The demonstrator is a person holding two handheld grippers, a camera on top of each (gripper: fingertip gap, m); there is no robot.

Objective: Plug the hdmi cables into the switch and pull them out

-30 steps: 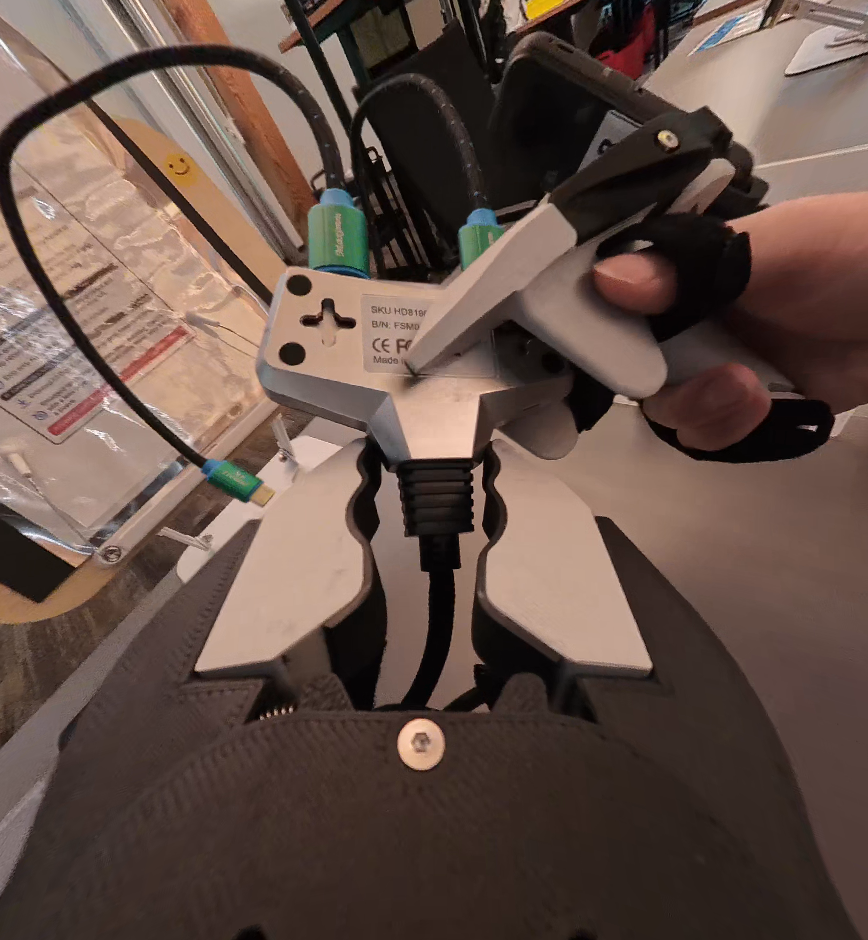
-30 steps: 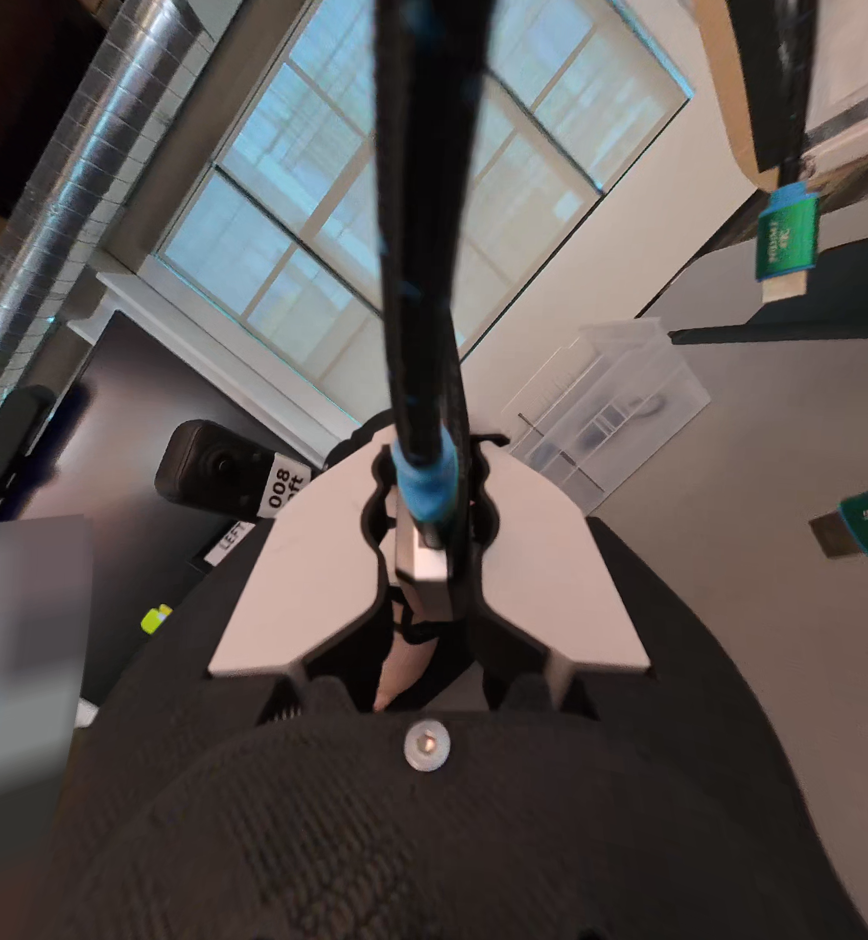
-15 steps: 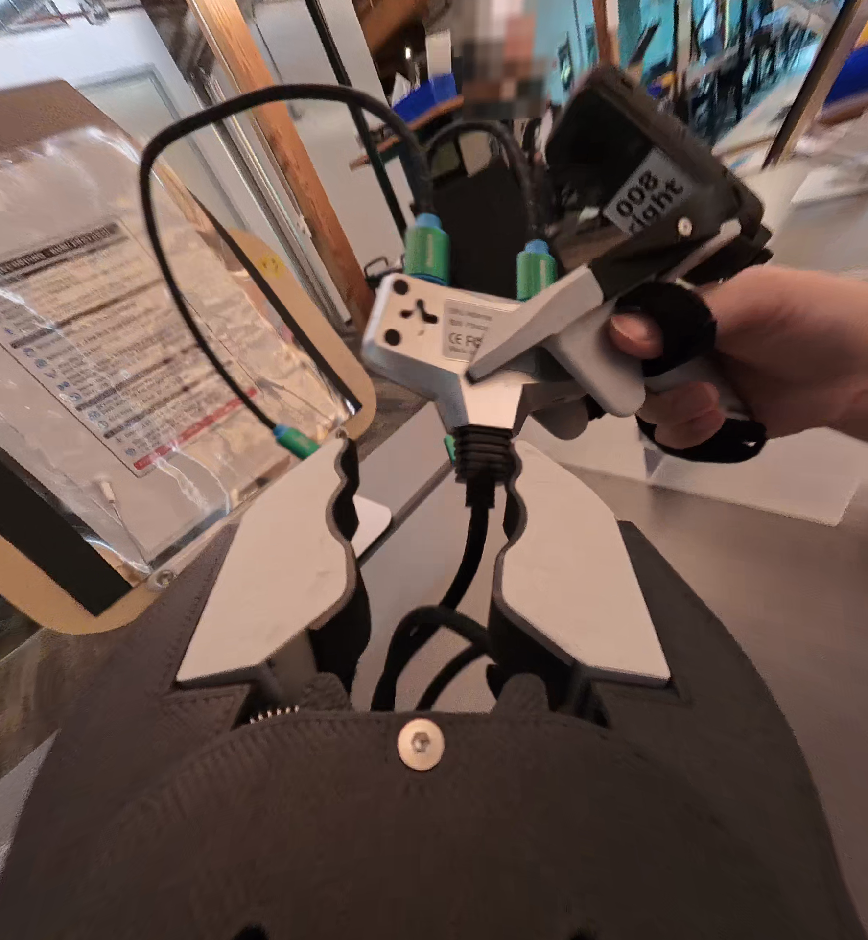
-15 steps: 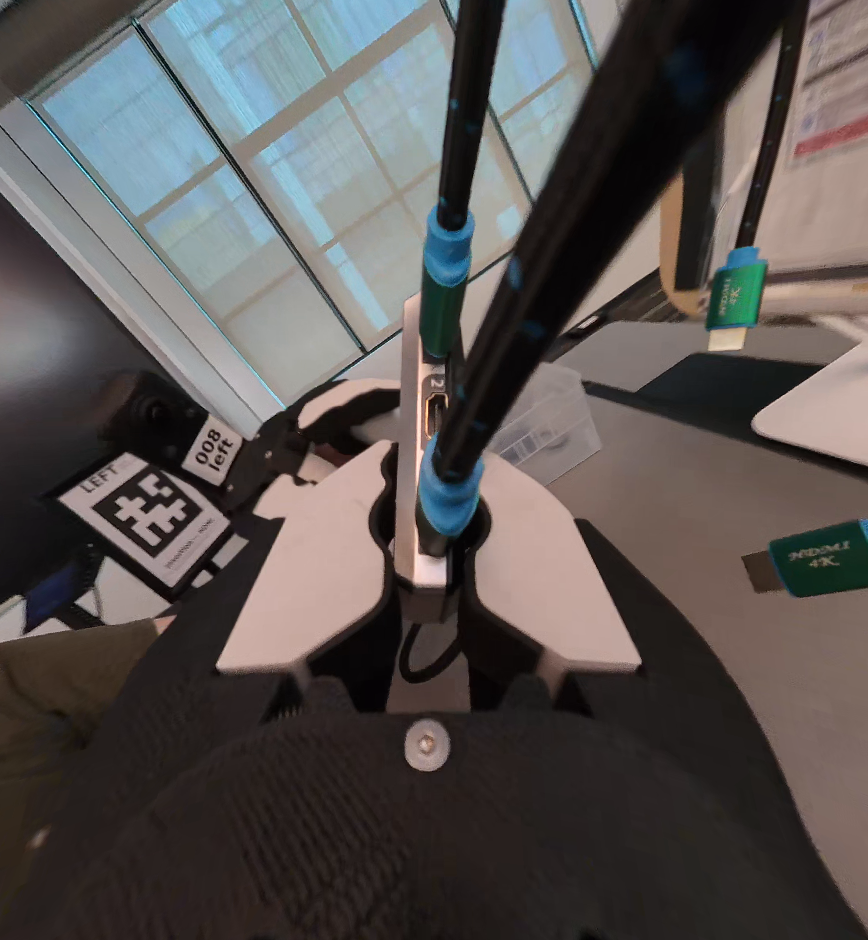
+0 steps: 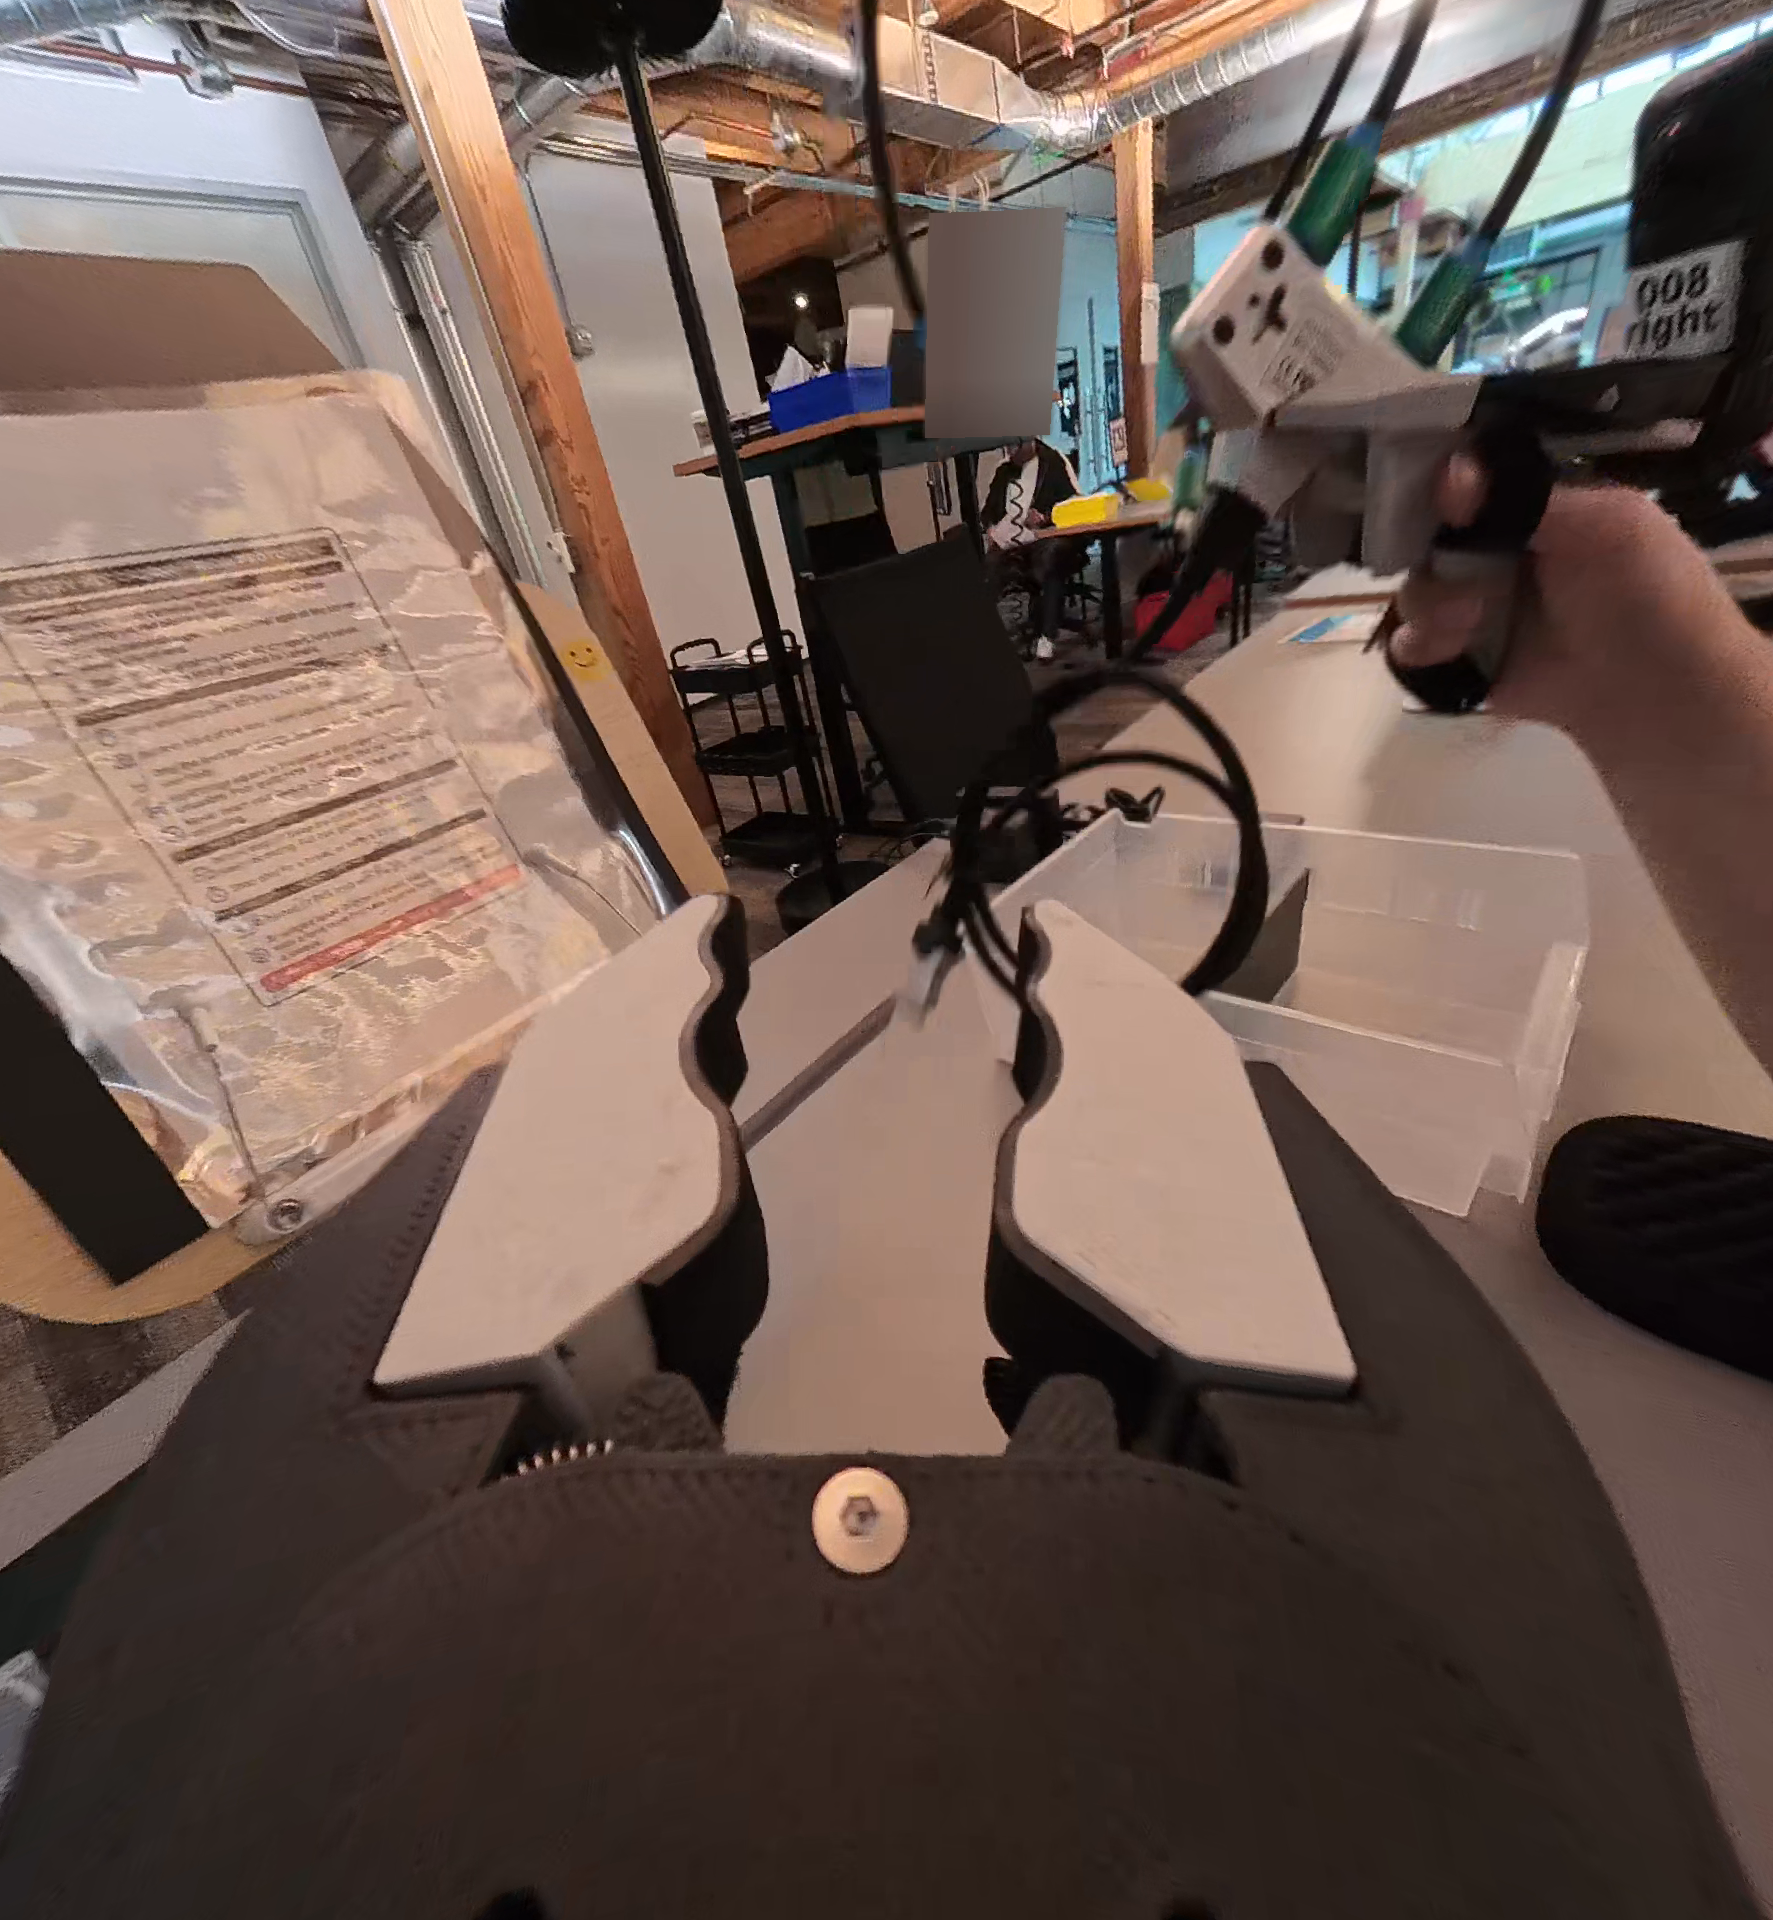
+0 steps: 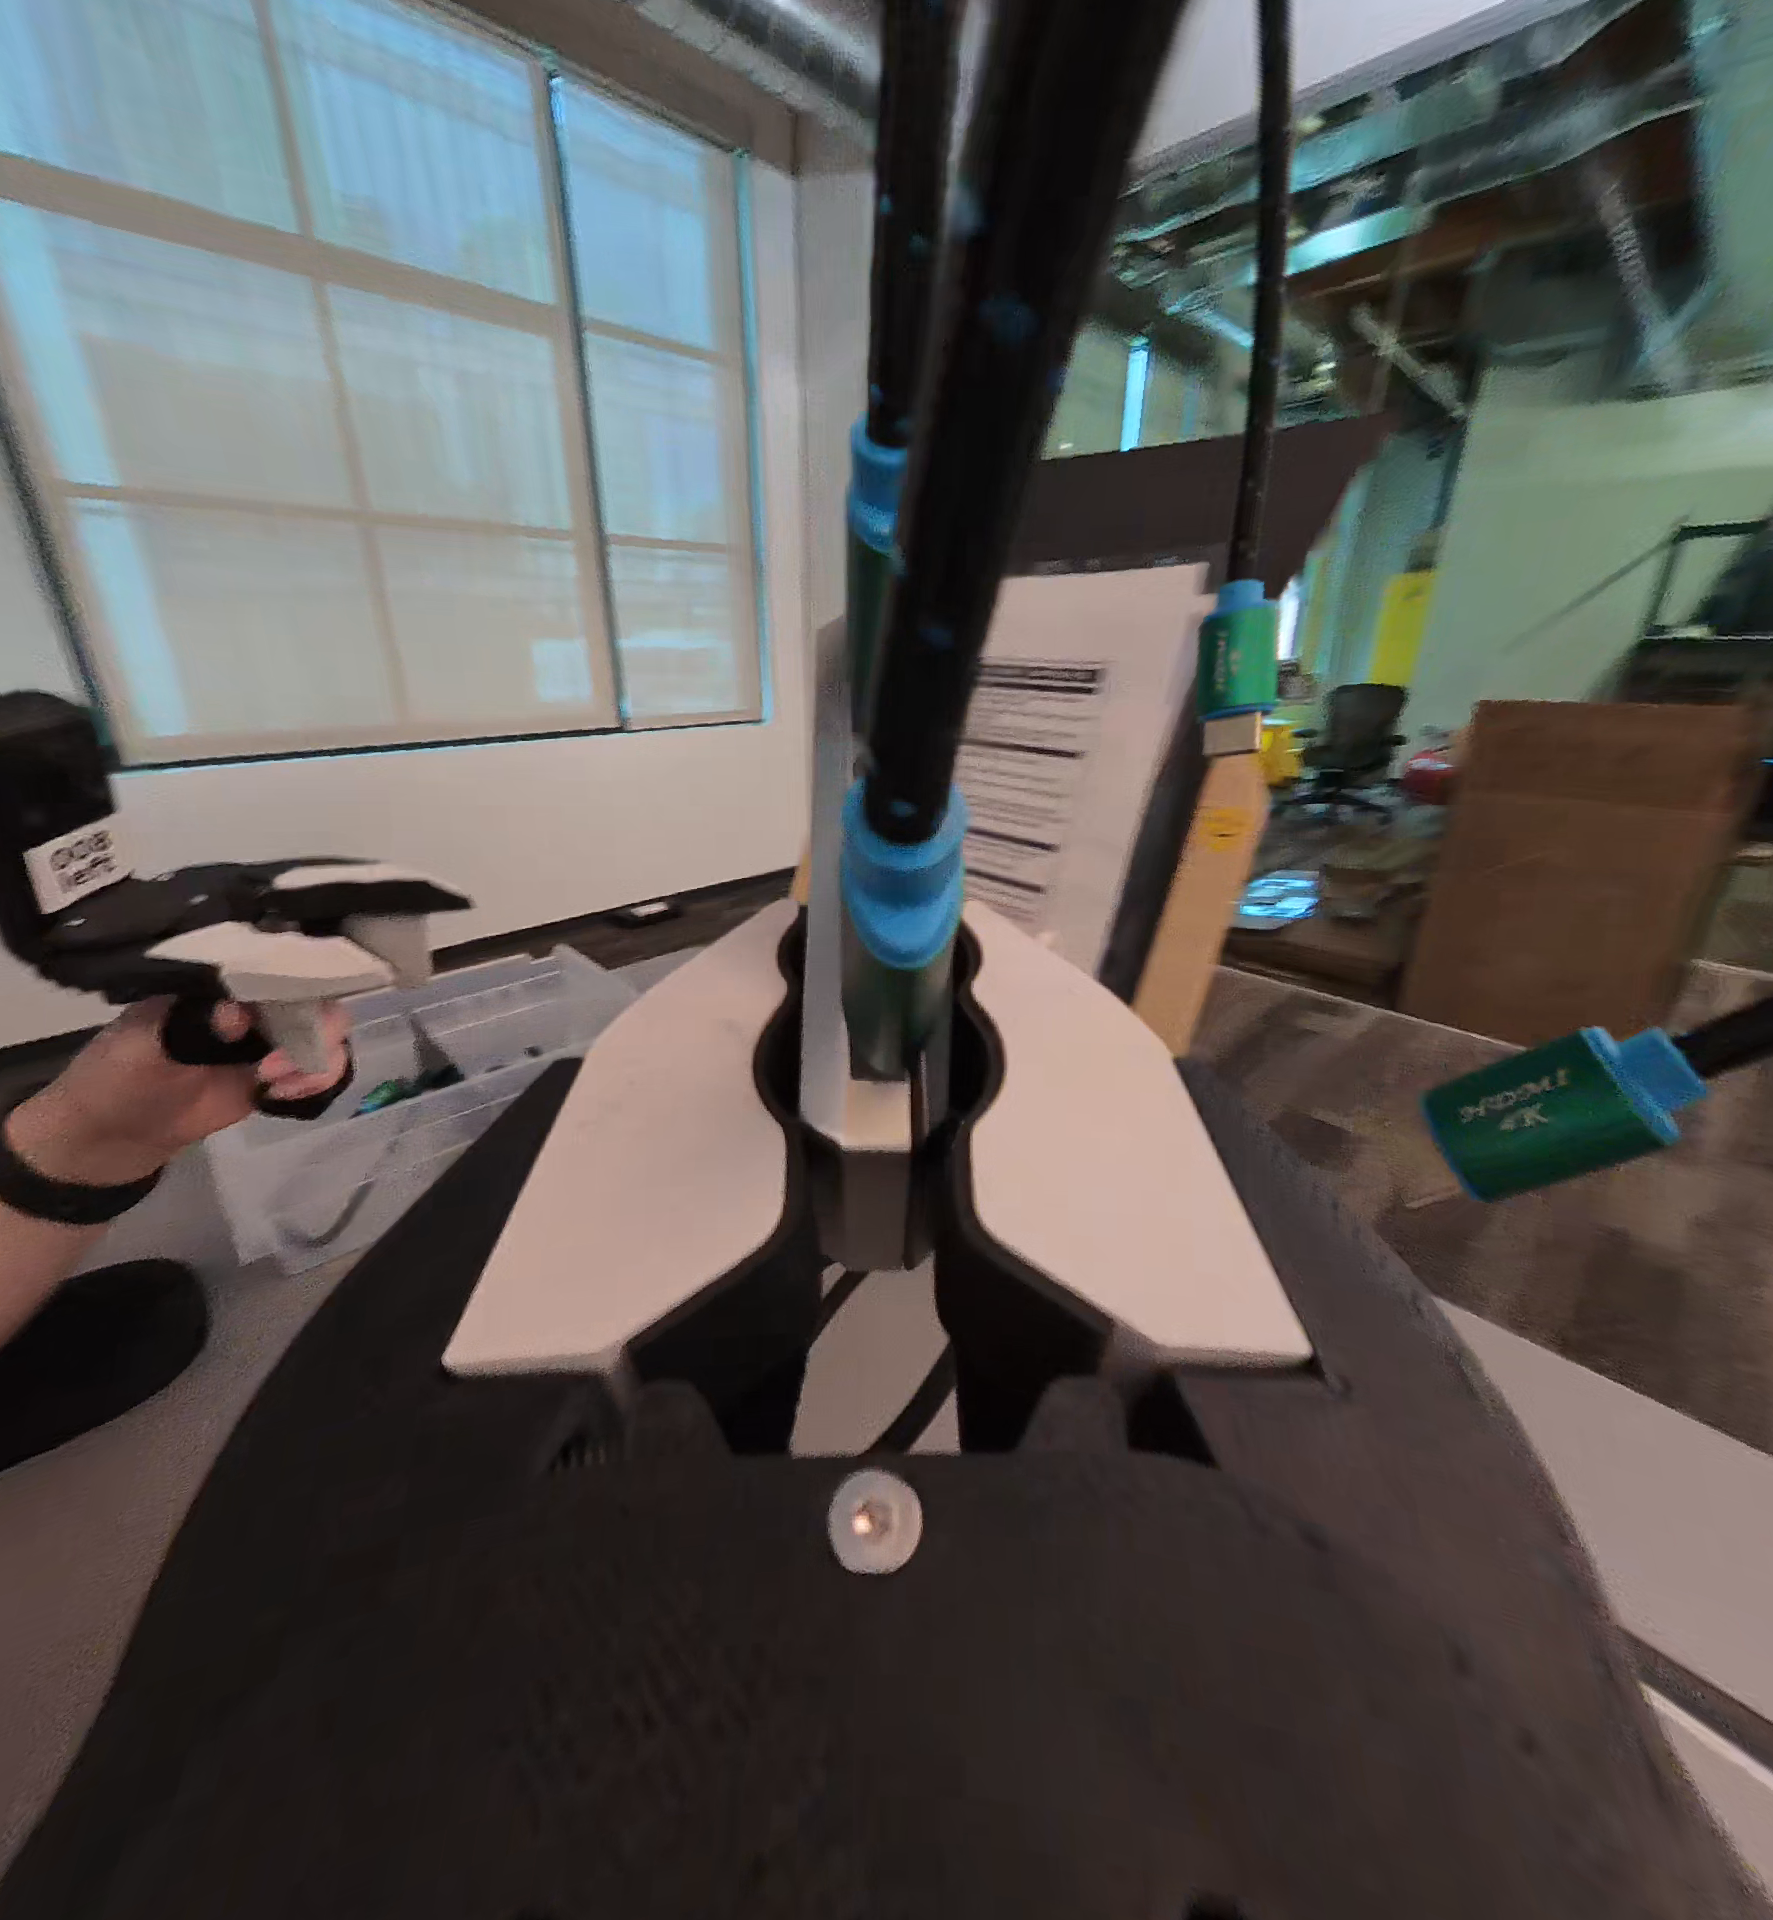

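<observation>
My right gripper (image 6: 882,935) is shut on the silver HDMI switch (image 6: 828,1039) and holds it in the air. Two green plugs with blue collars, a near one (image 6: 897,935) and a far one (image 6: 871,520), sit in the switch. Their loose ends, one higher (image 6: 1237,665) and one lower (image 6: 1557,1122), hang at the right. In the left wrist view the switch (image 5: 1277,343) is high at the upper right, and its black tail cable (image 5: 1214,790) dangles in a coil. My left gripper (image 5: 877,935) is open and empty, below and left of the switch; it also shows in the right wrist view (image 6: 342,935).
A clear plastic bin (image 5: 1433,997) stands on the grey table (image 5: 861,1195) just ahead of my left gripper. A board with a laminated sheet (image 5: 238,779) leans at the table's left edge. A black wrist pad (image 5: 1692,1247) lies at the right.
My left gripper opened, let go of the switch's tail cable and drew back. My right gripper lifted the switch up and away to the right with both plugs still in it.
</observation>
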